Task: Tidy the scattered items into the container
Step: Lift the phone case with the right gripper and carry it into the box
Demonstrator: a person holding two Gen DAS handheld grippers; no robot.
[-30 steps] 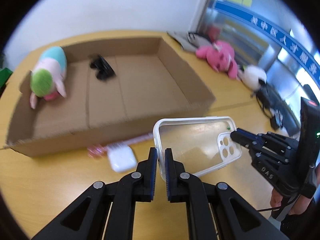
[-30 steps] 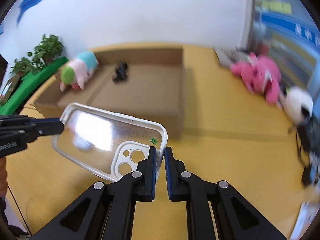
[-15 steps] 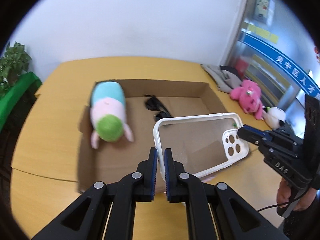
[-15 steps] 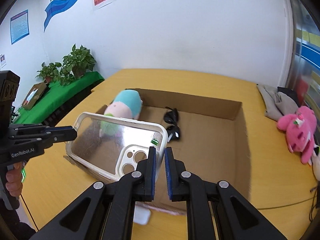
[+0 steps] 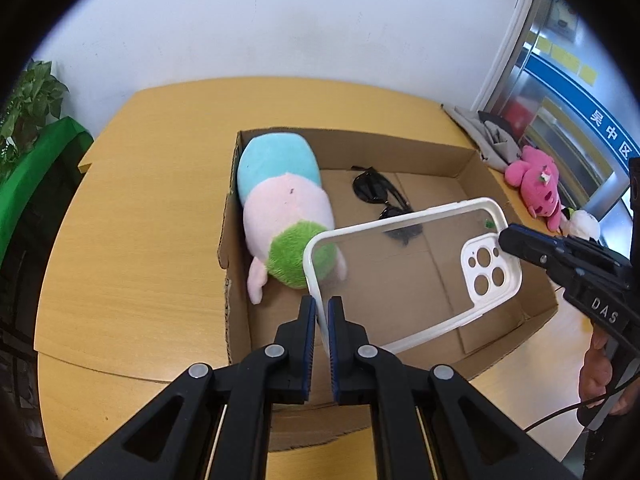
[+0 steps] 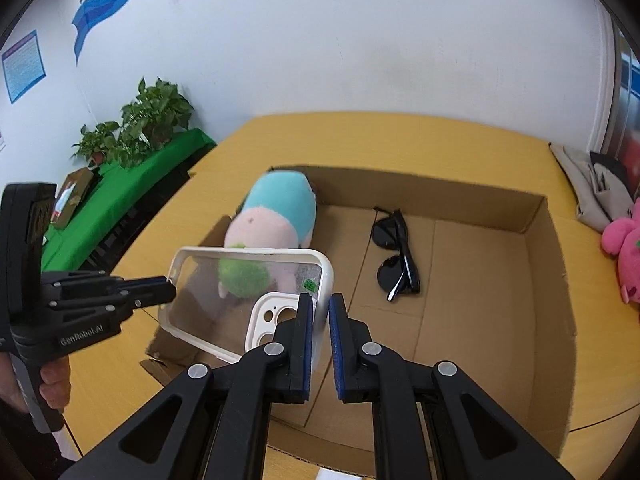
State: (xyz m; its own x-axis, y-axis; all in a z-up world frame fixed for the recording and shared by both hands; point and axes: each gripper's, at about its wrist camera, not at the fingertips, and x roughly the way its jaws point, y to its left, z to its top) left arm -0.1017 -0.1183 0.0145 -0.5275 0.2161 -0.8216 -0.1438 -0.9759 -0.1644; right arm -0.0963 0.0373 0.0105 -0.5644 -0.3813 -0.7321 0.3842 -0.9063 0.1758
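Note:
A clear phone case (image 5: pixel 412 276) with a white rim hangs tilted above the open cardboard box (image 5: pixel 400 142). My left gripper (image 5: pixel 322 308) is shut on its plain end. My right gripper (image 5: pixel 506 238) is shut on the corner by the camera cutout. In the right wrist view the phone case (image 6: pixel 240 280) runs from my right gripper (image 6: pixel 322 306) to my left gripper (image 6: pixel 170 289). Inside the cardboard box (image 6: pixel 440 192) lie a blue, pink and green plush toy (image 5: pixel 280 200) at the left end and black sunglasses (image 5: pixel 376 192) in the middle.
A pink plush toy (image 5: pixel 536 184) and a grey cloth bag (image 5: pixel 480 132) lie on the wooden table (image 5: pixel 140 220) right of the box. Potted plants (image 6: pixel 148 120) stand on a green-covered bench at the left. A hand (image 6: pixel 52 388) holds the left gripper's handle.
Both grippers have carried the phone case from the table in front of the box to above the box's inside. The white earbud case by the box has left the view.

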